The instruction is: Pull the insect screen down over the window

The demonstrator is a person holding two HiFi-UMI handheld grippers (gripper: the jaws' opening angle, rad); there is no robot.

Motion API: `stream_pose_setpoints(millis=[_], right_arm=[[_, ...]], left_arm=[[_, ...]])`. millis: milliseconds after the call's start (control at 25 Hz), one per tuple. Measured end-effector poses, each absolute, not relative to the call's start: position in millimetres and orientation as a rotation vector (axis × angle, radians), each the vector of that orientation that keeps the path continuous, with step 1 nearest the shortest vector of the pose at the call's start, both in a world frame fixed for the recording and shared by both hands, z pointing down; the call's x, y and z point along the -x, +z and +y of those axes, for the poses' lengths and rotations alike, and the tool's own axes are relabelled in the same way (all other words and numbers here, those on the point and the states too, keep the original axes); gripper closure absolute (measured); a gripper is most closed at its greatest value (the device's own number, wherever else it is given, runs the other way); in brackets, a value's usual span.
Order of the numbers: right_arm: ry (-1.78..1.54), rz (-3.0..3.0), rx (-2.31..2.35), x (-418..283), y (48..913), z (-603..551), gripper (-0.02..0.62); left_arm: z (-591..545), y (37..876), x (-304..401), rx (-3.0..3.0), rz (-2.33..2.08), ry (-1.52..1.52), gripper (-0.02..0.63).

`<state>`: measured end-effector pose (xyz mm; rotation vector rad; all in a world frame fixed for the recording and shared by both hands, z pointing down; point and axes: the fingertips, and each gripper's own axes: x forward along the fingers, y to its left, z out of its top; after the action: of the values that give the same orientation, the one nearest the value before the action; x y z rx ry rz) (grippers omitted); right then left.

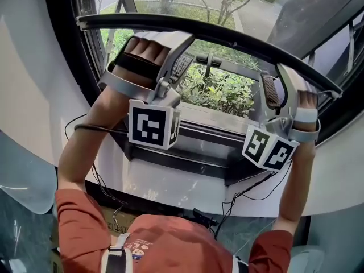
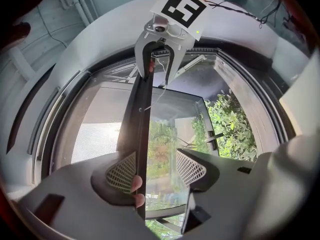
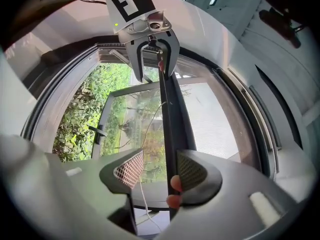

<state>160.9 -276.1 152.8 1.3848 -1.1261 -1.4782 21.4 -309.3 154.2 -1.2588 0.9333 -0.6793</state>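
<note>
Behind the screen bar (image 1: 227, 37), left gripper (image 1: 170, 53) and right gripper (image 1: 281, 81) tips are hidden.

**Jaw tips, hands and window top out of sight**

In the head view the bar (image 1: 216, 36) covers the jaw tips of the left gripper (image 1: 158, 43) and the right gripper (image 1: 287, 79). Whether mesh hangs above the bar cannot be told there. The top edge cuts off the window (image 1: 62, 50), and the bottom edge cuts off the person (image 1: 165, 243). A cable (image 1: 94, 178) vanishes behind the shoulder. In each gripper view only two fingertips (image 2: 136, 184) (image 3: 175, 185) show beside the bar. The rest of each hand is hidden behind a jaw.
</note>
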Motion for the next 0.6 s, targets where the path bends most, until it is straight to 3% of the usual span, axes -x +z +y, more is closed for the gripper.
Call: stream_pose_setpoints(millis=[200, 600], right_arm=[[-1.442, -1.176, -1.377, -158, 203, -274, 0.376], [-1.391, -1.233, -1.358, -158, 207, -274, 0.376]], left_arm=[[-308, 206, -20, 1.307, 0.911, -0.706, 0.364], [-307, 210, -21, 1.37, 0.889, -0.729, 0.362]])
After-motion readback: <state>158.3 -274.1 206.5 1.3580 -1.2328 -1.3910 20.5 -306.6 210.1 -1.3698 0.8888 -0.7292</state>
